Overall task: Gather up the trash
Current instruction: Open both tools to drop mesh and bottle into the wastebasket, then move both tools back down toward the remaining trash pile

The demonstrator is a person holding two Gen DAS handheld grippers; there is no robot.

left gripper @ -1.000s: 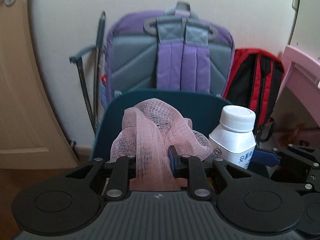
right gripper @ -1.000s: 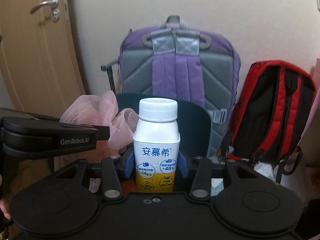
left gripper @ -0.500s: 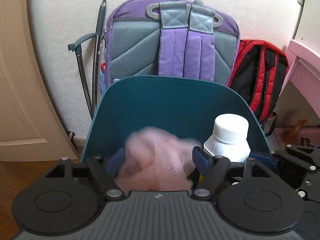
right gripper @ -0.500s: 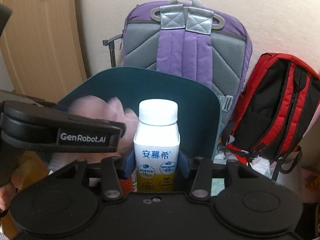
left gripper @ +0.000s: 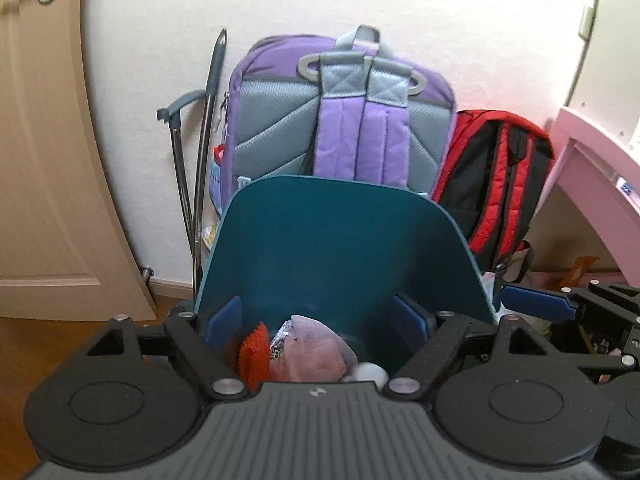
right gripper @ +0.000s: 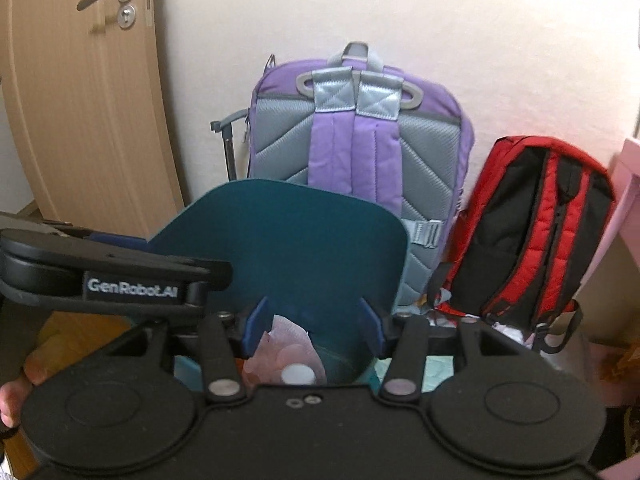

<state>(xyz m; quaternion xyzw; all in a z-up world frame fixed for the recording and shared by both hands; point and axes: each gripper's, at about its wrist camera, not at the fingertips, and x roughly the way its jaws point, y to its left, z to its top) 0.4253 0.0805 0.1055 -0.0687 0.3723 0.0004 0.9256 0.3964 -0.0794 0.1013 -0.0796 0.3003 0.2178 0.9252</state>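
Note:
A teal trash bin with its lid raised stands in front of me. Inside lie a pink mesh net, a red-orange wrapper and a white bottle, of which only the cap shows. My left gripper hangs over the bin mouth, its jaws opening with nothing between the pads. The right wrist view shows the bin, the net and the bottle cap below my right gripper. Its jaws are opening too and hold nothing.
A purple and grey backpack and a red and black backpack lean on the wall behind the bin. A wooden door is at the left, pink furniture at the right. A hand holds the left gripper.
The left gripper let go of the pink net and the right one released the white bottle; both dropped into the bin. Both grippers opened and rose.

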